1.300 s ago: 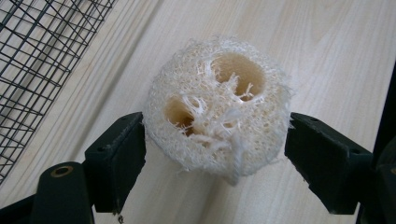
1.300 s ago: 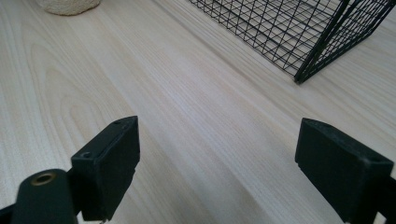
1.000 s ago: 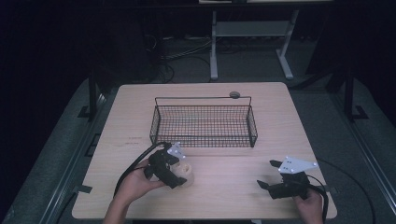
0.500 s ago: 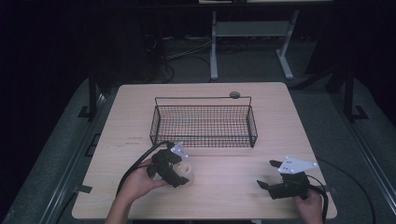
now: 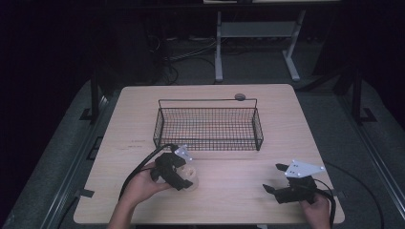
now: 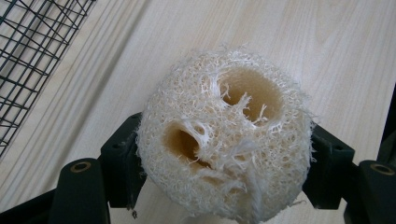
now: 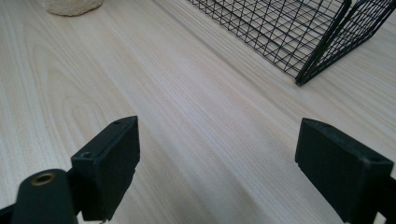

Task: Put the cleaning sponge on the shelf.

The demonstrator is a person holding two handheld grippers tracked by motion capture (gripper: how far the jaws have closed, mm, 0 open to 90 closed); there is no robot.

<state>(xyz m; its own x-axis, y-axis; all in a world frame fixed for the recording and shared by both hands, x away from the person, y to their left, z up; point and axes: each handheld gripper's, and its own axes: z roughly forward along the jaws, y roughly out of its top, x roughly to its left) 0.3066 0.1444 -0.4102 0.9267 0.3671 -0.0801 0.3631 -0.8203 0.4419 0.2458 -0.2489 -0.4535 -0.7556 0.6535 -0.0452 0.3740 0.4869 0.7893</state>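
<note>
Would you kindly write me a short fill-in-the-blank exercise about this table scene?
1. The left claw is shut on a pale ____.
2. The right claw stands ____, nothing between its jaws.
3. The wire basket on the table holds ____.

Missing words: loofah; open; nothing

In the high view the left gripper (image 5: 184,177) covers most of the pale loofah sponge (image 5: 190,175) near the desk's (image 5: 143,119) front-left corner, and the small round dark thing (image 5: 239,97) by the desk's back edge, behind the wire basket (image 5: 208,129), is too small to tell what it is. In the left gripper view the sponge's underside is hidden by its own bulk, so whether it touches the desk cannot be told. In the right gripper view the sponge (image 7: 72,6) is cut off by the top edge, the basket (image 7: 299,28) runs out at the top-right corner, and the right gripper (image 7: 233,154) is cut by the bottom edge.
</note>
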